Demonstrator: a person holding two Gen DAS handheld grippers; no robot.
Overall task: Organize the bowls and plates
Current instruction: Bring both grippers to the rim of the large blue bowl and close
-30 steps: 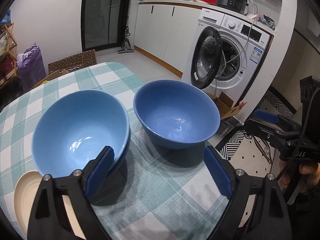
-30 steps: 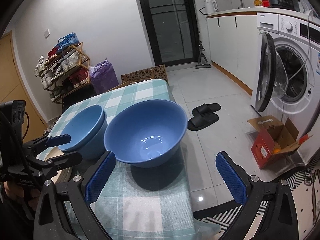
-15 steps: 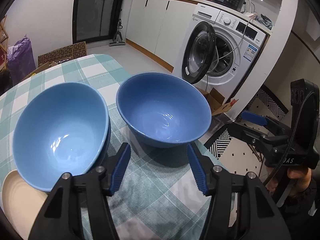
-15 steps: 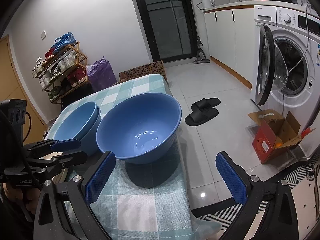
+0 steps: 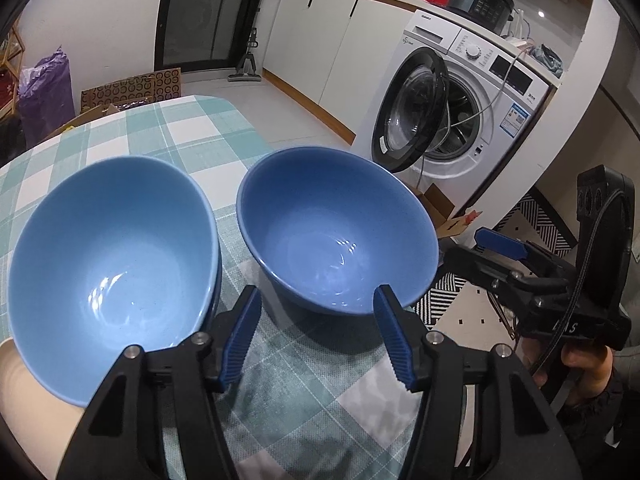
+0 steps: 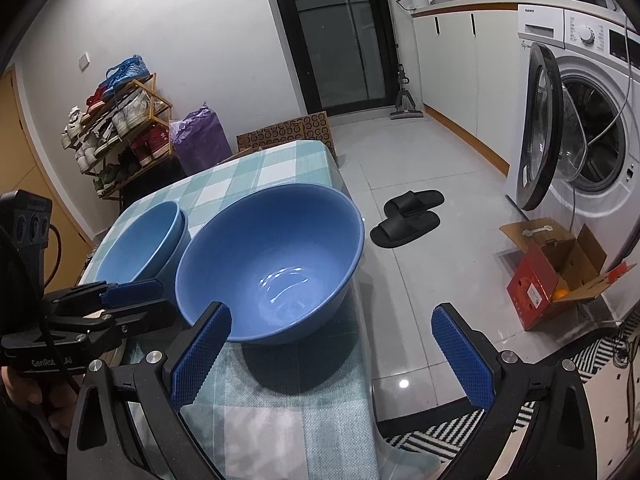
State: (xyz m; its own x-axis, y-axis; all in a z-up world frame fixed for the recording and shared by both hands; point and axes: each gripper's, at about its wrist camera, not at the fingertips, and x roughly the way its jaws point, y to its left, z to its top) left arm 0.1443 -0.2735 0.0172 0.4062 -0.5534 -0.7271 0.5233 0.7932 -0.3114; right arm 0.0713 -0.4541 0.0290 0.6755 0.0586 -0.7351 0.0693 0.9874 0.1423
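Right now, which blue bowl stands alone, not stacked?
The darker blue bowl nearest the table's edge stands alone; the lighter blue bowl sits nested in another bowl.

Checked table (image 5: 192,132): two blue bowls (image 5: 336,240), plate (image 5: 24,392)

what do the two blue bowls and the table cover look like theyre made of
Darker blue bowl and lighter blue bowl: probably glazed ceramic, with glossy, sharp light glints inside. Checked table cover: looks like woven cloth, matte with a fine weave texture.
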